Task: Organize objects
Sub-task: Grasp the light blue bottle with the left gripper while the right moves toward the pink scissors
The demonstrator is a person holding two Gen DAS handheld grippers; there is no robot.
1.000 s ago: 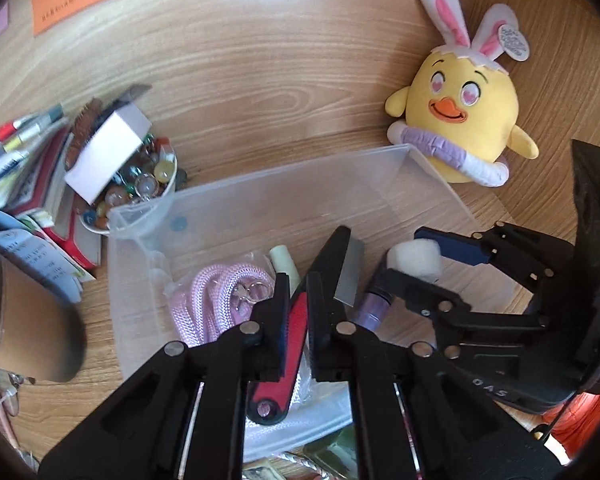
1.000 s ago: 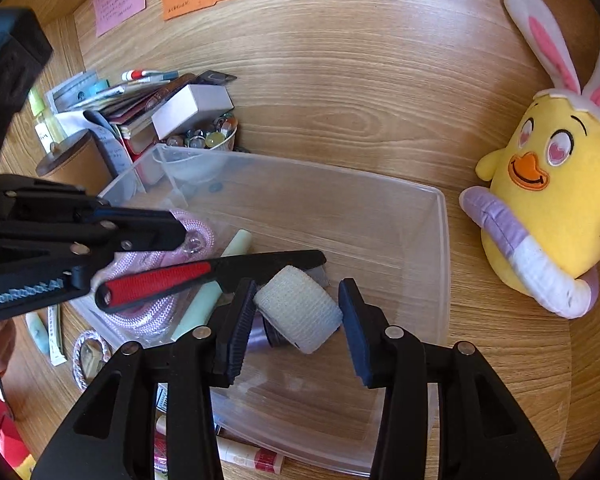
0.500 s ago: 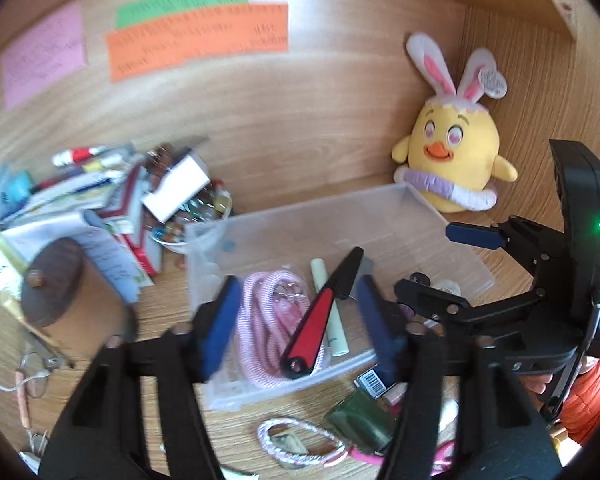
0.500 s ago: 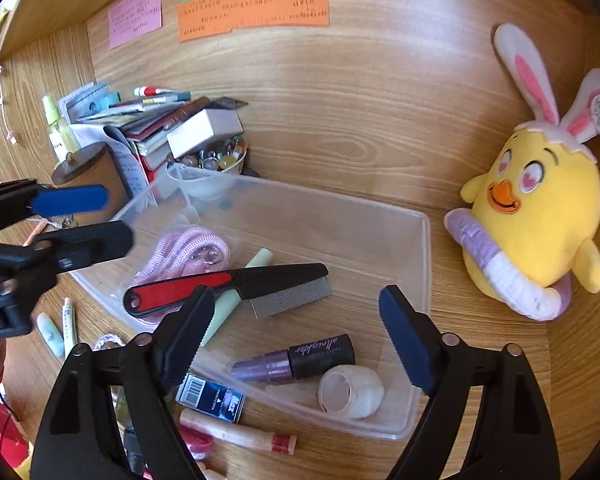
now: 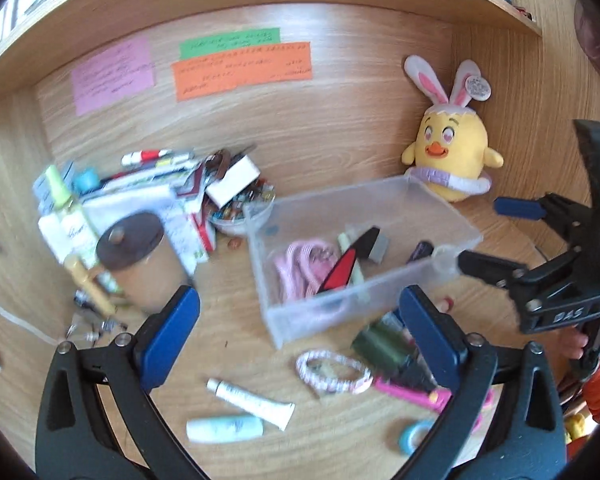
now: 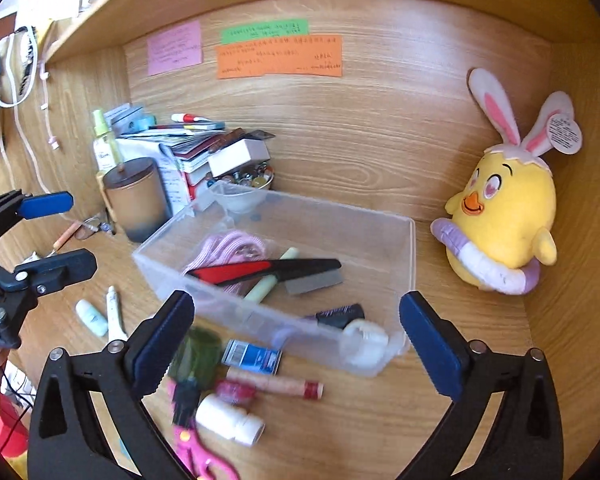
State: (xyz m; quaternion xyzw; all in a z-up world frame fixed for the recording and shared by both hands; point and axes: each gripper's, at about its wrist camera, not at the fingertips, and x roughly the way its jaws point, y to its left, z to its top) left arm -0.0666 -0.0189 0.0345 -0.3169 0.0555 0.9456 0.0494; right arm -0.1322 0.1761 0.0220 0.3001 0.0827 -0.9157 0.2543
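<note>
A clear plastic bin (image 6: 410, 248) (image 5: 440, 268) sits on the wooden desk. Inside lie a red-and-black comb (image 6: 260, 270) (image 5: 346, 266), pink rope (image 6: 228, 246), a pale green stick (image 6: 266, 282), a dark lipstick tube (image 6: 338, 314) and a white bandage roll (image 6: 366, 340). My left gripper (image 5: 298, 336) is open and empty, held back above loose tubes (image 5: 250, 398) and a bracelet (image 5: 332, 370). My right gripper (image 6: 296, 342) is open and empty, in front of the bin's near wall.
A yellow chick plush (image 6: 504, 220) sits at the right. A brown lidded jar (image 6: 134, 196), stacked books (image 6: 188, 148) and a bowl of beads (image 6: 248, 178) crowd the back left. A green bottle (image 6: 194, 358), white bottle (image 6: 230, 420), pink scissors (image 6: 196, 452) lie in front.
The left gripper let go of the comb and the right let go of the bandage roll; both now lie in the bin. Both grippers opened wide and pulled back and up.
</note>
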